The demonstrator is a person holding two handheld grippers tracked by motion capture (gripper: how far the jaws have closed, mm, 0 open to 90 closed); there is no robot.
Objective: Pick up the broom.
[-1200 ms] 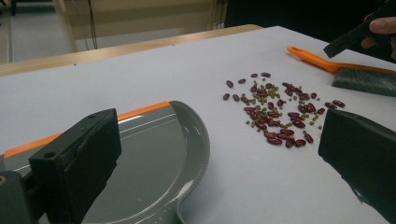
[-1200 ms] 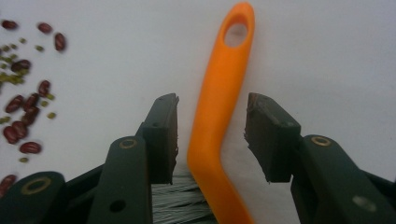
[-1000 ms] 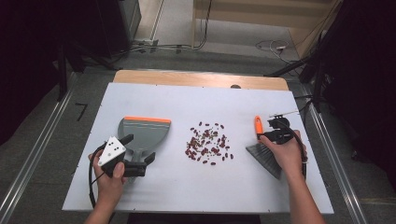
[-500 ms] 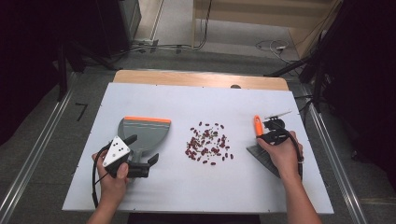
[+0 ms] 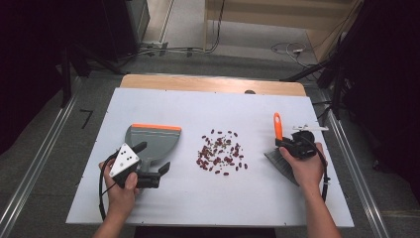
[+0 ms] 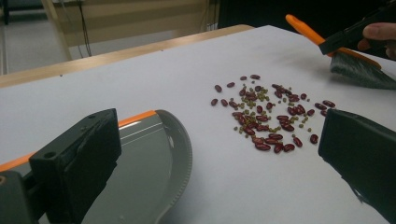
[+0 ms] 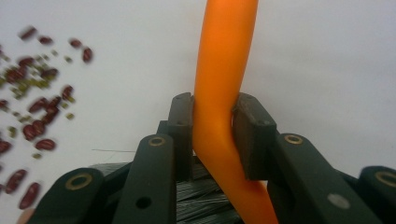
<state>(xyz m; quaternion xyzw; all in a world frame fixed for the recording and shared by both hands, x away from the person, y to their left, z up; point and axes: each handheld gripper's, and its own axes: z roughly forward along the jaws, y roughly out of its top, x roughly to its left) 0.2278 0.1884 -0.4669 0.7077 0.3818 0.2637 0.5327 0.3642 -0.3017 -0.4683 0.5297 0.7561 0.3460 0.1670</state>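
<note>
Right claw (image 7: 212, 135) grips the brush (image 7: 219, 93) handle, beans (image 5: 220, 152) to its left. Left claw (image 6: 219, 158), open, hovers beside the dustpan (image 5: 152, 141) on the surface (image 5: 247, 198).

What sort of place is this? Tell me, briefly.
Probably a lab or studio set up for recording demonstrations, not a kitchen: a bare white table on metal floor rails, loose cables behind it, and dark curtains at the sides.

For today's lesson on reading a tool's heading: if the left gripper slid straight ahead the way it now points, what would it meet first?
Probably bare table. The open left gripper looks between the dustpan, whose rim sits by one side, and the scattered beans, slightly off the other side. Depth is unclear, so it might graze the dustpan rim or the nearest beans.
</note>
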